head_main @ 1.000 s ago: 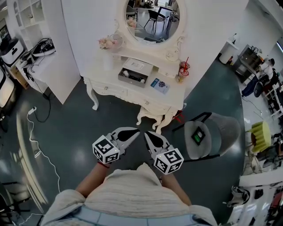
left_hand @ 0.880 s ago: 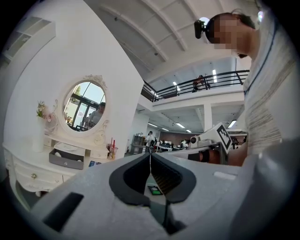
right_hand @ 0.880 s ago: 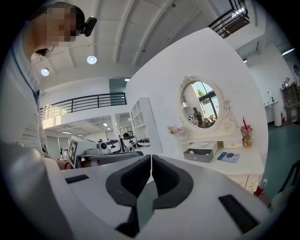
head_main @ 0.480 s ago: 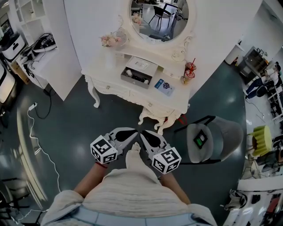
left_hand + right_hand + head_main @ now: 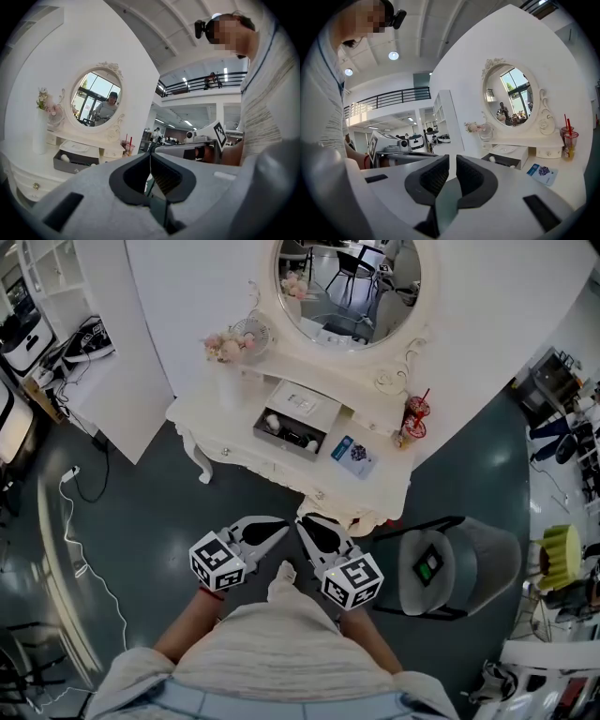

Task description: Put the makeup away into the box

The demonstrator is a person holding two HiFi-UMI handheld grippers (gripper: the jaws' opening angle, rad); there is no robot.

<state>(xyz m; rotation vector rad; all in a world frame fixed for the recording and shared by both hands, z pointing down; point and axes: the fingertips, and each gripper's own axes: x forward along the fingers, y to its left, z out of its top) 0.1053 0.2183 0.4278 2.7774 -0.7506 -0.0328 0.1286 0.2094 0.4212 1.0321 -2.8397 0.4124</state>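
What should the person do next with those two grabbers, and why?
Probably step up to the dressing table and bring both grippers over it. The left gripper and right gripper hang above the floor, short of the table's edge, jaws shut with nothing in them. The open grey box sits on the tabletop, seemingly beyond reach.

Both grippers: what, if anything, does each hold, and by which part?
Nothing: the left gripper and right gripper are both shut, with nothing between their jaws.
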